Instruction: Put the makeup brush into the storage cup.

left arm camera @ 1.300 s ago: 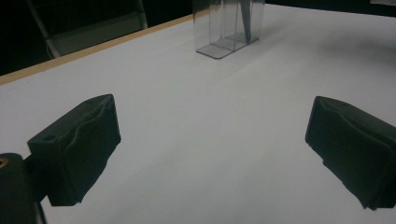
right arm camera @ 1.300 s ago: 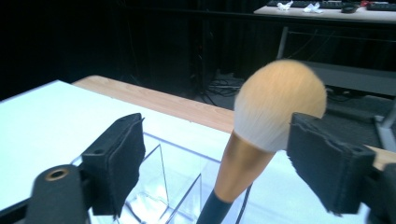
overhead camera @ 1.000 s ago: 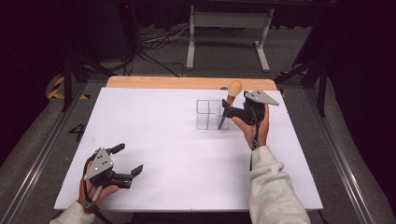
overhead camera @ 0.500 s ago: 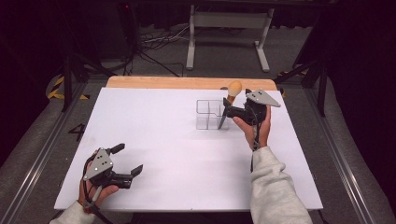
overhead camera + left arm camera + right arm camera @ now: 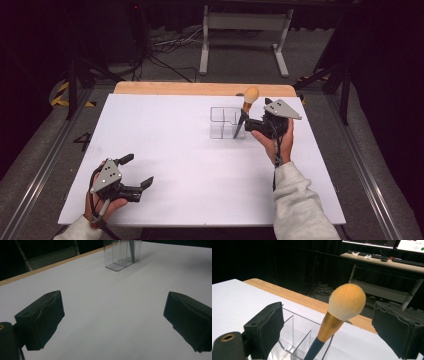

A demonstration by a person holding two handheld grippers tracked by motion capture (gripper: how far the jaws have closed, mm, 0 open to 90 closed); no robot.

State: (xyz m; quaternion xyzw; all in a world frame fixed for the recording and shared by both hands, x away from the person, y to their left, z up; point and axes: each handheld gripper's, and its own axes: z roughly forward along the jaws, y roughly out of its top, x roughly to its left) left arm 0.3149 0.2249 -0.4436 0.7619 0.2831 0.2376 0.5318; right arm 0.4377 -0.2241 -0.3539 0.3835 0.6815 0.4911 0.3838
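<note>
A makeup brush with a pale orange bristle head (image 5: 250,94) (image 5: 347,301), a gold ferrule and a dark handle stands tilted in a clear acrylic organizer (image 5: 224,122) (image 5: 294,340) at the table's far right. My right gripper (image 5: 248,124) (image 5: 332,325) is just right of the organizer. It is open, with its jaws wide on either side of the brush and not touching it. My left gripper (image 5: 137,170) (image 5: 115,320) rests open near the front left edge with nothing between its pads. The left gripper view shows the organizer (image 5: 122,255) far off, with the brush handle (image 5: 132,252) inside.
A white sheet (image 5: 190,160) covers the table, and a wooden strip (image 5: 200,88) runs along its far edge. Beyond the table stand a metal frame (image 5: 245,22) and floor cables. A rail (image 5: 40,175) runs along each side.
</note>
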